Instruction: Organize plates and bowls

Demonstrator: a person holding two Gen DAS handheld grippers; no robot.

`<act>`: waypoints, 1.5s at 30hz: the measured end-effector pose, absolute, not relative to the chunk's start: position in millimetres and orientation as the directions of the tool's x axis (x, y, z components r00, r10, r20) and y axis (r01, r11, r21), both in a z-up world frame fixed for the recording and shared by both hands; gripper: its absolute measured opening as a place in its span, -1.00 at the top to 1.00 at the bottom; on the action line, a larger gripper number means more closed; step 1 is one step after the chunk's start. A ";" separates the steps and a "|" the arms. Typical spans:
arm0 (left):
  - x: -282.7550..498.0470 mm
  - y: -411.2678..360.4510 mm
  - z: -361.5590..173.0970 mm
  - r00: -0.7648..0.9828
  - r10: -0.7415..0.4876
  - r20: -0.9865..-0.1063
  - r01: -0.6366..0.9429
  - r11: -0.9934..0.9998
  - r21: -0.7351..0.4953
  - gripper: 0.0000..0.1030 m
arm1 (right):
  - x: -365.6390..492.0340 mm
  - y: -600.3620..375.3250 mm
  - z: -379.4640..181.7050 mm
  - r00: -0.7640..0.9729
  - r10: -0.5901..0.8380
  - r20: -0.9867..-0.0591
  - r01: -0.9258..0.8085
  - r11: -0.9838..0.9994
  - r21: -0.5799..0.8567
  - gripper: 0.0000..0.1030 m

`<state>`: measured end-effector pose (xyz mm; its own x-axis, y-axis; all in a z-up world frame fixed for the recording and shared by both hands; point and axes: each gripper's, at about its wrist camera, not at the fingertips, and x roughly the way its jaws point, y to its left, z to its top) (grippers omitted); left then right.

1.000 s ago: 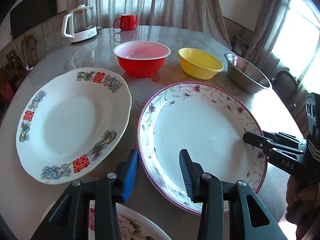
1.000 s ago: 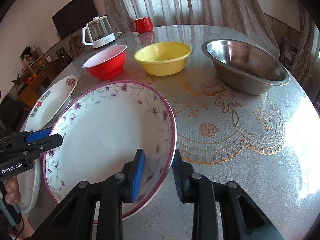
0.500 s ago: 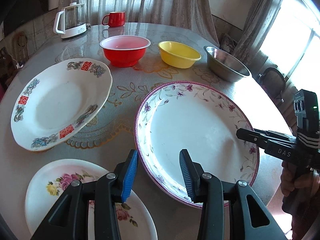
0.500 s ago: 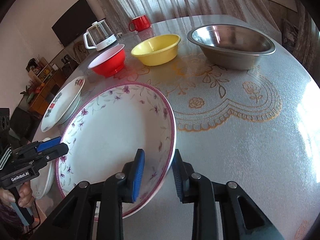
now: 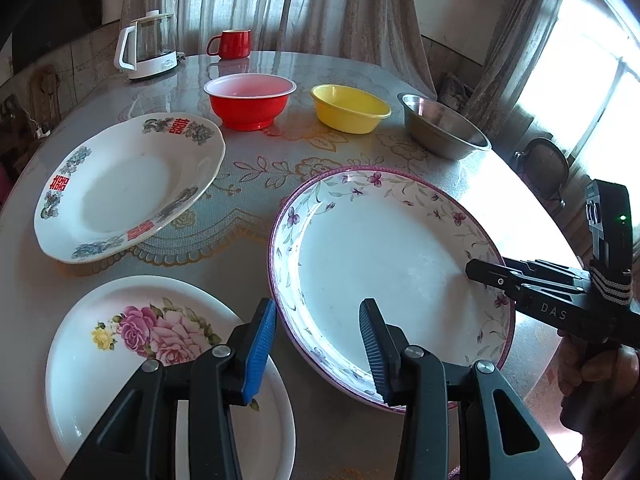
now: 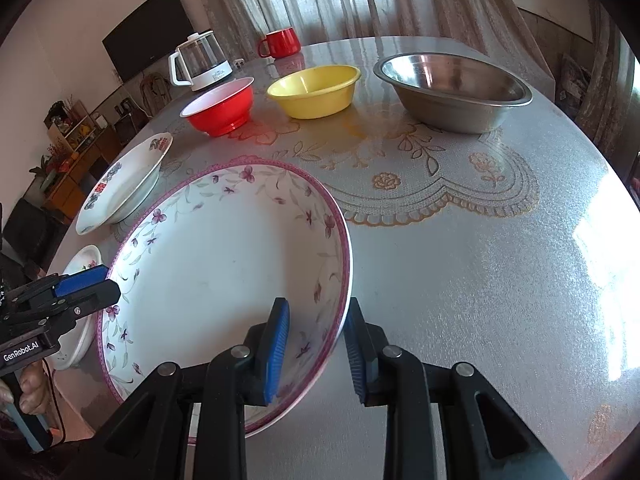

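Here, both grippers clamp opposite rim edges of the large floral plate (image 5: pixel 384 264): left gripper (image 5: pixel 318 346) on its near-left rim, right gripper (image 6: pixel 316 344) on its right rim. The plate is held above the table (image 6: pixel 460 280), beside the rose plate (image 5: pixel 160 352).

"DAS" on right gripper (image 5: pixel 486 276); "GenRobot.AI" on left gripper (image 6: pixel 102 292)

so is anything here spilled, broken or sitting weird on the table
No spills or breakage show. One oddity: the purple-flowered plate is tilted off the table, its rim gripped on opposite sides by the left gripper and right gripper. The other two plates and three bowls sit flat and upright.
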<state>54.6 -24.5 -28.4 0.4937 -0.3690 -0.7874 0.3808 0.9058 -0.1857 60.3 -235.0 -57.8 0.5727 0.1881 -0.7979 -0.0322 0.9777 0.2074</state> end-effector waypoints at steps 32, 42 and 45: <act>62.3 -32.6 -33.7 0.501 -0.360 -0.787 0.419 0.897 -0.143 -0.09 | 42.8 -216.7 -58.4 0.612 0.093 -0.786 -0.047 0.996 0.081 0.36; 56.2 -34.3 -29.3 0.520 -0.345 -0.781 0.394 0.909 -0.139 -0.10 | 45.2 -214.9 -57.2 0.582 0.086 -0.809 -0.028 0.996 0.085 0.32; 52.6 -33.7 -26.9 0.529 -0.351 -0.772 0.394 0.908 -0.143 -0.10 | 46.9 -211.4 -56.7 0.576 0.058 -0.816 -0.014 0.998 0.062 0.30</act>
